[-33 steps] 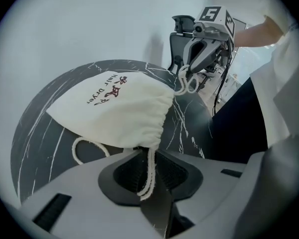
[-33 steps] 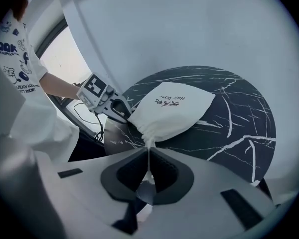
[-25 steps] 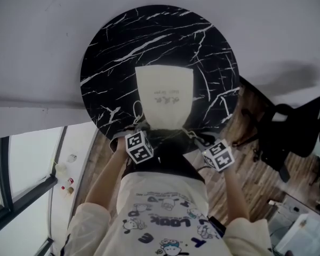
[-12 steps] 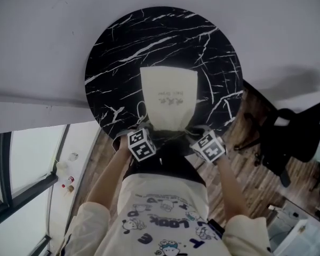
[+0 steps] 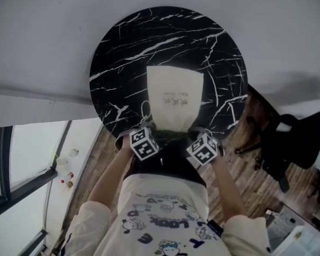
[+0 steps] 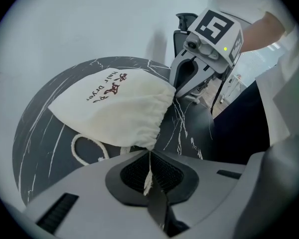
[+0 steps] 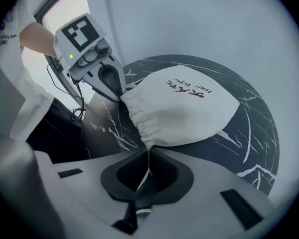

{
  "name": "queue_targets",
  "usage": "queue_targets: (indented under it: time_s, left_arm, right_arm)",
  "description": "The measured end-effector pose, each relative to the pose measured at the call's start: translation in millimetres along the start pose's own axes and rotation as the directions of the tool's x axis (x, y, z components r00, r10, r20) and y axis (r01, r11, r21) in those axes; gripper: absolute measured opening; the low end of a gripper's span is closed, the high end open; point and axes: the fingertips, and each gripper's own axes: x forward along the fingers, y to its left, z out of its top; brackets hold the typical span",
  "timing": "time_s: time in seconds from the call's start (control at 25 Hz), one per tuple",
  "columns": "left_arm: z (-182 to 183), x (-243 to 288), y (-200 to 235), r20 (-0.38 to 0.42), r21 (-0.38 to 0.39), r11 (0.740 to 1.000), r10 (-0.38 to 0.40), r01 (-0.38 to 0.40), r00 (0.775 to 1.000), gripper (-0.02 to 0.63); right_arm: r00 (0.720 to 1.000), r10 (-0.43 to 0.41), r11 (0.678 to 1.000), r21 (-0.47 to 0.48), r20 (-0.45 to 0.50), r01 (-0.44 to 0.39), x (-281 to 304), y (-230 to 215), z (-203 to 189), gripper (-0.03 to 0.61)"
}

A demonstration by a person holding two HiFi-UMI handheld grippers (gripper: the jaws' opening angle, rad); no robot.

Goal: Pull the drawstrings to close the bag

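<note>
Grey plastic jaws of the right gripper have just been closing and now sit pinched together on a thin white drawstring coming out of the bag's mouth. A second ago this gripper hung off the near right rim of the round black white-veined marble table. Since then it has slid in over that rim to the bag's corner. The left gripper has not shifted: it is clamped on its own white strand at the table's near edge. From where I stand it looks like cord, though it could be the hem's corner. A slack loop of white rope lies on the tabletop just beside it.

With both sides now gripped, I'd say the catching part is done and the outward pull can start. The mouth is puckered, not cinched.

The cream cloth bag with dark red lettering lies flat near the middle of the table, reaching to its near edge. Its long axis runs from the table's near edge towards the far edge. The gathered mouth points at the near edge and the person, and the wider closed bottom points at the far edge.
</note>
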Motion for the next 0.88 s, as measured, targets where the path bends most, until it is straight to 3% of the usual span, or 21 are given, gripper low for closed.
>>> queue_targets:
  time_s: [0.12,0.4,0.88]
  left_arm:
    - [-1,-6,2,0.015,0.002,1.0,-0.01,0.01,1.0,0.048]
    - [6,-27,10,0.082,0.027,1.0,-0.016,0.014,0.997,0.046]
    - [9,-44,28,0.148,-0.109,0.992,-0.041,0.057,0.988,0.046]
  right_arm:
    - [0.999,0.015,0.999,0.03,0.036,-0.016,-11,-2,2,0.017]
    - [0.995,0.052,0.999,-0.004,0.084,-0.052,-28,-6,9,0.015]
    - [0.99,0.078,0.995,0.053,0.116,-0.085,-42,-26,12,0.015]
